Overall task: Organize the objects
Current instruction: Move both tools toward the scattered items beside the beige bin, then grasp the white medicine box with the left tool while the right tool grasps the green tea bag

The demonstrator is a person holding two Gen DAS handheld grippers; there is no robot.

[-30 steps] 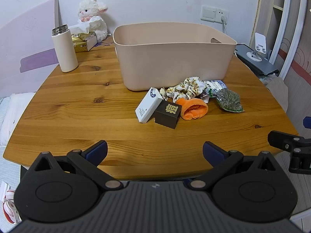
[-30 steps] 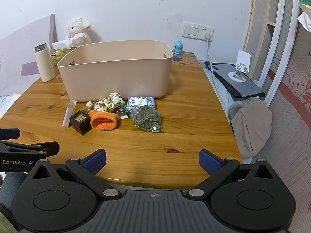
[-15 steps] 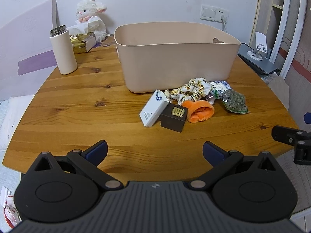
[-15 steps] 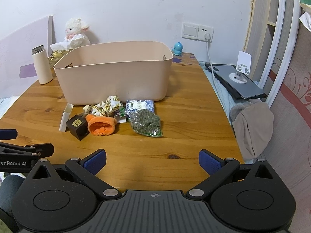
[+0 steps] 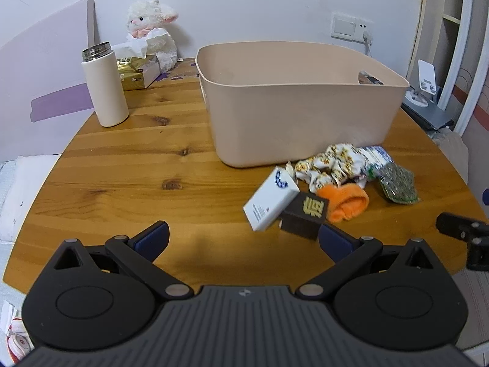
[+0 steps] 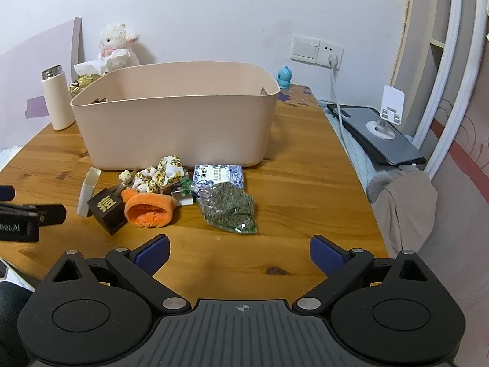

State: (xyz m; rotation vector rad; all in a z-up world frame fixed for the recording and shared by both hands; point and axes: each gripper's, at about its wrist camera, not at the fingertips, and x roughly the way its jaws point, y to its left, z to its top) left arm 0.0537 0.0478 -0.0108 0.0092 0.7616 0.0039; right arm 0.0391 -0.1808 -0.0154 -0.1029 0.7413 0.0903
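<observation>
Both grippers advance toward clutter pile at 1 o'clock; left gripper [image 5: 243, 238] and right gripper [image 6: 240, 249] jaws wide, empty; beige plastic bin [image 5: 293, 98] apparently unfilled, sorting unstarted.

Wall: plain white wall [image 6: 214, 9] behind everything.
Switch: a white switch and socket plate [image 6: 316, 49] on the wall, with a white cord [image 6: 336, 98] plugged in and hanging down.
Table: a brown wooden table [image 5: 128, 165] with dark knots.
Left side: a pale purple board [image 5: 45, 76] leans by the wall.
Right side: white curved shelf frame [image 6: 443, 70] and a pink patterned wall [image 6: 467, 153].
</observation>
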